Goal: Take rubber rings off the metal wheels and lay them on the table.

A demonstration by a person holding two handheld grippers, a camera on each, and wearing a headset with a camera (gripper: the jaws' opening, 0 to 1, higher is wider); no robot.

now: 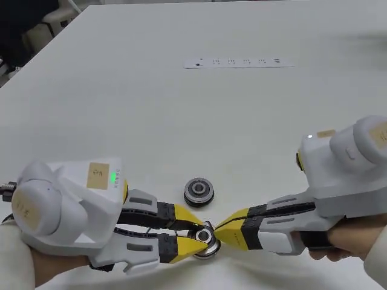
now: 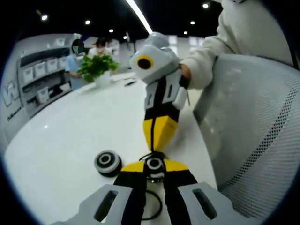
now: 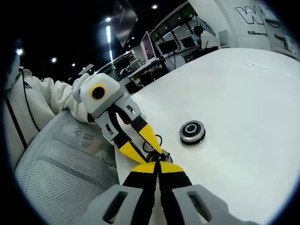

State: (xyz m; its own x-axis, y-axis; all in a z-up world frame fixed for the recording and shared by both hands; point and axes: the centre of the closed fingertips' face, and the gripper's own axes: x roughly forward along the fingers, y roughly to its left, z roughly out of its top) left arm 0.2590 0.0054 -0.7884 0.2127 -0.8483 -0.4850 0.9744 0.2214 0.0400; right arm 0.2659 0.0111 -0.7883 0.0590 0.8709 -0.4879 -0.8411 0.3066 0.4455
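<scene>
Head view: my left claw (image 1: 196, 237) comes in from the left side, low down. It is shut tight on a small wheel (image 1: 207, 234), one yellow jaw on each side. My right claw (image 1: 221, 232) comes in from the other side, so the two claws point at each other, nose to nose. The small wheel sits just between them and looks to be lying flat, with its hole facing up. A second wheel (image 1: 198, 191) sits alone on the white table (image 1: 181, 121), just beyond the claws, with its dark ring on

Left gripper view: the small wheel (image 2: 154, 164) is right at the tips of my left claw (image 2: 154, 167). The tip of my right claw (image 2: 158, 145) touches its far edge. A black loop (image 2: 161, 205) lies under my jaws; I think it is a rubber ring that is off. The second wheel (image 2: 108, 162) is off to the left, near

Right gripper view: my right claw (image 3: 158, 165) has its jaws squeezed close together. I cannot see if any rubber is caught in them. My left claw (image 3: 152, 154) is just past the tips. The second wheel (image 3: 192, 132) is to the right

I think the right claw must pull away, back toward its own side, while the left holds fast
</scene>
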